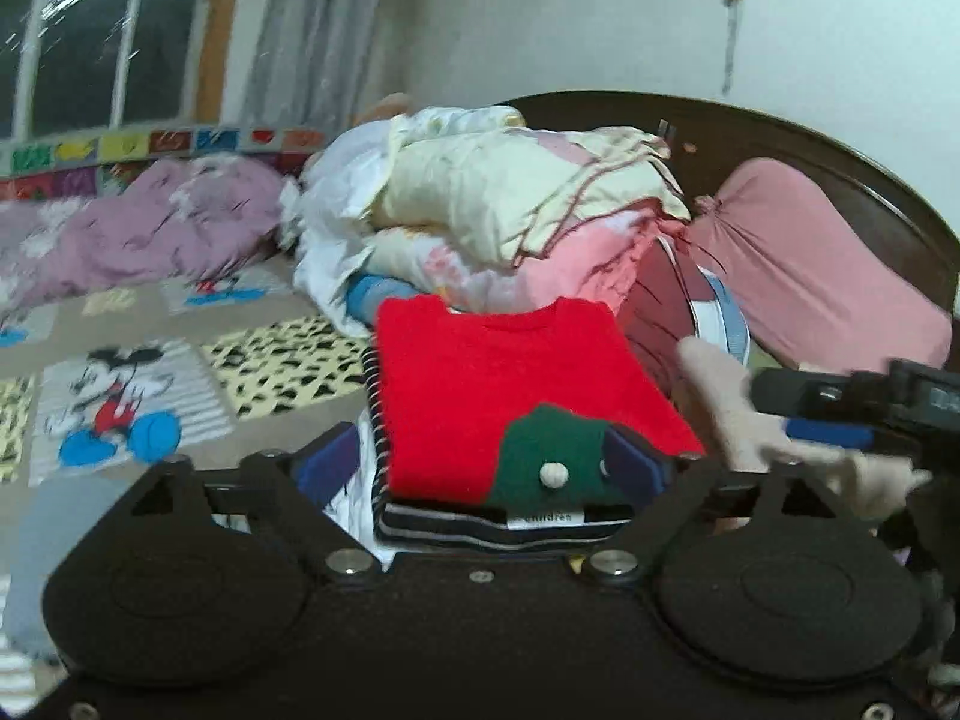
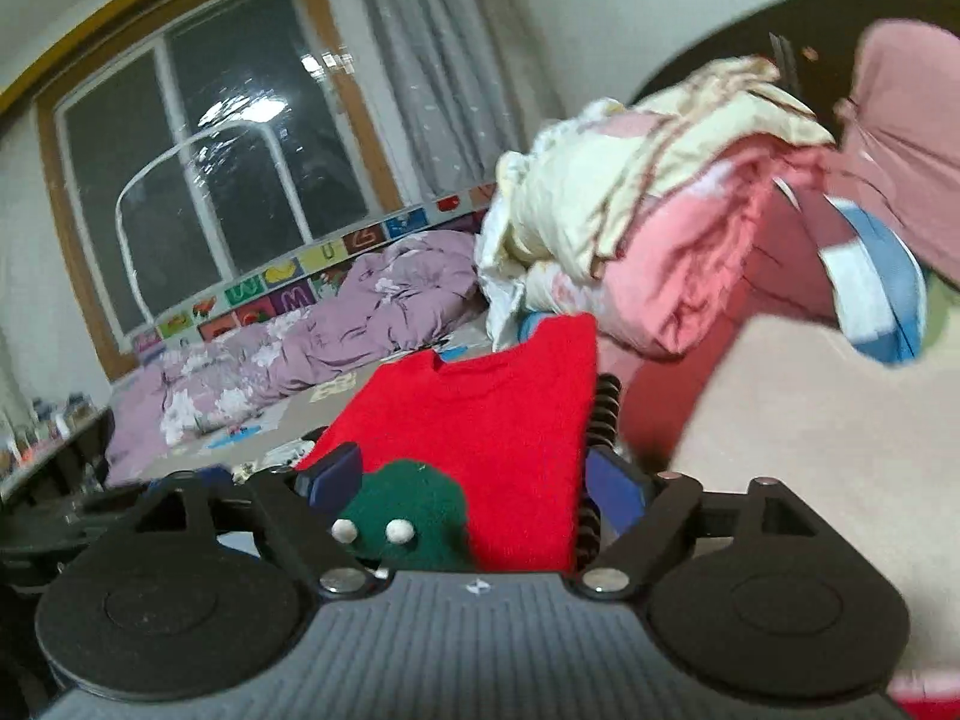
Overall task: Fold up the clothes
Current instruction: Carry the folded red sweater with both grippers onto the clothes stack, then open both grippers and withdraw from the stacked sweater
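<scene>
A folded red sweater (image 1: 504, 384) with a green patch and white pom-poms lies on top of a folded black-and-white striped garment (image 1: 498, 525) on the bed. My left gripper (image 1: 480, 462) is open, its blue fingers on either side of this stack. The sweater also shows in the right wrist view (image 2: 480, 420). My right gripper (image 2: 480, 480) is open around the sweater's near edge, and it shows at the right of the left wrist view (image 1: 852, 414), next to a beige garment (image 1: 738, 414). The beige garment fills the right of the right wrist view (image 2: 810, 420).
A heap of cream and pink bedding (image 1: 510, 204) rises behind the stack. A pink pillow (image 1: 822, 258) leans on the dark headboard (image 1: 780, 132). A purple duvet (image 1: 132, 222) lies at the far left by the window. A cartoon-print sheet (image 1: 120, 396) covers the bed.
</scene>
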Demonstrator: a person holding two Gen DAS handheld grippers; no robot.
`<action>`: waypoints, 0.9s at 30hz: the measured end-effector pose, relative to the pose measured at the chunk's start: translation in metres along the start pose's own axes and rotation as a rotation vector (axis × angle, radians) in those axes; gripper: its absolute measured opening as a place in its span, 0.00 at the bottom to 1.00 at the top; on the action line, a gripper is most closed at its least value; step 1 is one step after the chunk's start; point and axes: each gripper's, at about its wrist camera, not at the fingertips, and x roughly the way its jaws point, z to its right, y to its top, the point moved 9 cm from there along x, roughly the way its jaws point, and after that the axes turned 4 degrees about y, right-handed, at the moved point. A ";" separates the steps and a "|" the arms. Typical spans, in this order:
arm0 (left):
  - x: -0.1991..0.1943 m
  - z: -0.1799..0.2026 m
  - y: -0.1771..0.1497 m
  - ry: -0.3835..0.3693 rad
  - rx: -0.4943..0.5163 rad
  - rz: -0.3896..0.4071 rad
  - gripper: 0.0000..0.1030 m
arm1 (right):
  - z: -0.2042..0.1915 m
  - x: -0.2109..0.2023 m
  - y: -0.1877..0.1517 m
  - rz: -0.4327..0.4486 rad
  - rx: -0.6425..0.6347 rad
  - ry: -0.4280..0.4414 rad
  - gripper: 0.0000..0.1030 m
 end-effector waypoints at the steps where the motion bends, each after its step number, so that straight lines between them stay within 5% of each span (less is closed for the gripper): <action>1: -0.004 0.000 0.002 0.008 -0.019 -0.007 0.97 | 0.002 -0.008 0.000 0.001 0.029 -0.005 0.97; 13: -0.064 0.019 0.000 0.098 -0.036 -0.022 1.00 | -0.019 -0.058 -0.015 -0.102 0.013 -0.127 1.00; 27: -0.106 0.037 -0.013 0.180 0.064 -0.014 1.00 | -0.056 -0.097 -0.031 -0.158 -0.076 -0.151 1.00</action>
